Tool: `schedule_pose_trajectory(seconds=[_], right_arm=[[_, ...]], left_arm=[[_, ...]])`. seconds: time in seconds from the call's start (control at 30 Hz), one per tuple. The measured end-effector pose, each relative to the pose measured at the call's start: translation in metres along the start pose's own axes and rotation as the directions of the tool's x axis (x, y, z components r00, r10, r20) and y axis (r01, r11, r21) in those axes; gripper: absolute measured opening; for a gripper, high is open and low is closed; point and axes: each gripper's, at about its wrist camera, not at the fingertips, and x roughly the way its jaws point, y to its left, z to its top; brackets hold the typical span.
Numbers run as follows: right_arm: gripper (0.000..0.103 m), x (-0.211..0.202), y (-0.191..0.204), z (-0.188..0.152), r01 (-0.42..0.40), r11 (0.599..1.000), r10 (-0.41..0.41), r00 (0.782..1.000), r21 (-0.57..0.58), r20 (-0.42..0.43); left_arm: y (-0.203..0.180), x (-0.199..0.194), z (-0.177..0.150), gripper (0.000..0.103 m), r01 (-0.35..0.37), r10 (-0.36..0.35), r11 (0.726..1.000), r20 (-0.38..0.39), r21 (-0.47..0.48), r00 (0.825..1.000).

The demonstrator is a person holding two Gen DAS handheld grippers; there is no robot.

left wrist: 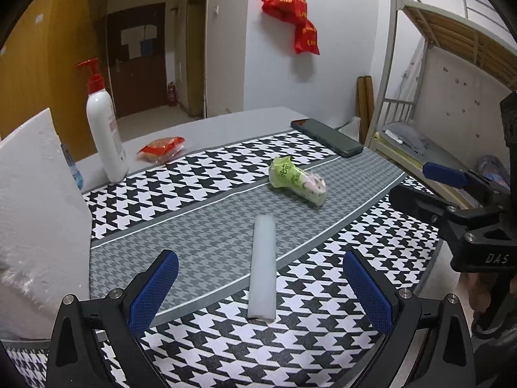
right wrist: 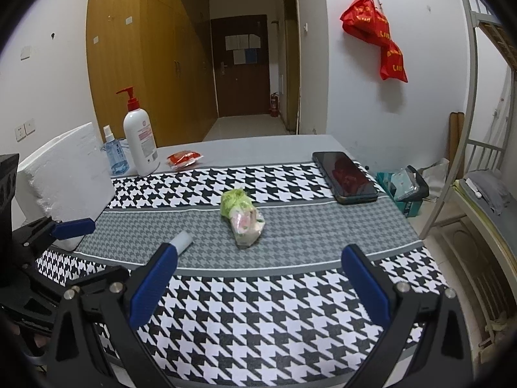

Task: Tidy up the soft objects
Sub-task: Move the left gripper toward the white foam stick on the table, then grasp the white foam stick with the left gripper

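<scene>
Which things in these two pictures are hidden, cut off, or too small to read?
- White foam tube: in the right wrist view its near part is hidden behind the right gripper's blue finger.
- Blue spray bottle: in the left wrist view the white foam block covers most of it.
- Green-wrapped soft packet: its print is too small to read in both views.
- Pump bottle: label text too small.

Your bench wears a matt woven cloth [left wrist: 200, 232]. On it you have a smooth translucent foam tube [left wrist: 263, 265], a crinkly glossy plastic bag [right wrist: 242, 220], a shiny glass-faced phone [right wrist: 345, 174] and a smooth plastic pump bottle [left wrist: 105, 129].
</scene>
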Motion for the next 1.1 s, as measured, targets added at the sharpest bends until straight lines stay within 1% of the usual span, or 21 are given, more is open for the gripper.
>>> schedule_pose_trajectory(seconds=[0.2,0.33,0.63,0.8,0.87,0.97,1.07,1.1], right_arm=[[0.103,0.007,0.0,0.003,-0.005,1.0,0.005,1.0,-0.019,-0.012],[0.103,0.013,-0.002,0.004,-0.008,1.0,0.007,1.0,-0.015,-0.03],[0.103,0.02,-0.002,0.006,-0.01,0.999,0.008,0.999,-0.033,-0.042],[0.103,0.026,-0.005,0.01,-0.01,0.999,0.008,0.998,-0.037,-0.055],[0.103,0.03,-0.006,0.011,-0.012,0.999,0.009,0.998,-0.038,-0.063],[0.103,0.035,-0.006,0.014,-0.021,0.999,0.017,0.997,-0.042,-0.077],[0.103,0.041,-0.005,0.015,-0.027,0.998,0.022,0.995,-0.056,-0.092],[0.103,0.042,-0.003,0.015,-0.03,0.998,0.024,0.995,-0.062,-0.096]], left_arm=[[0.001,0.012,0.0,0.102,0.009,-0.01,1.0,-0.038,-0.017,0.999],[-0.002,0.02,0.0,0.102,0.001,-0.001,1.0,-0.049,-0.009,0.999],[-0.002,0.03,0.004,0.102,0.002,-0.003,1.0,-0.067,-0.012,0.998],[-0.003,0.039,0.004,0.099,-0.007,0.006,1.0,-0.082,-0.01,0.997],[-0.002,0.042,0.003,0.096,-0.011,0.01,1.0,-0.085,-0.008,0.996],[0.0,0.047,0.002,0.096,-0.016,0.015,1.0,-0.095,-0.01,0.995],[0.003,0.051,0.001,0.091,-0.015,0.013,1.0,-0.102,-0.021,0.995],[0.004,0.053,0.001,0.091,-0.017,0.015,1.0,-0.107,-0.024,0.994]])
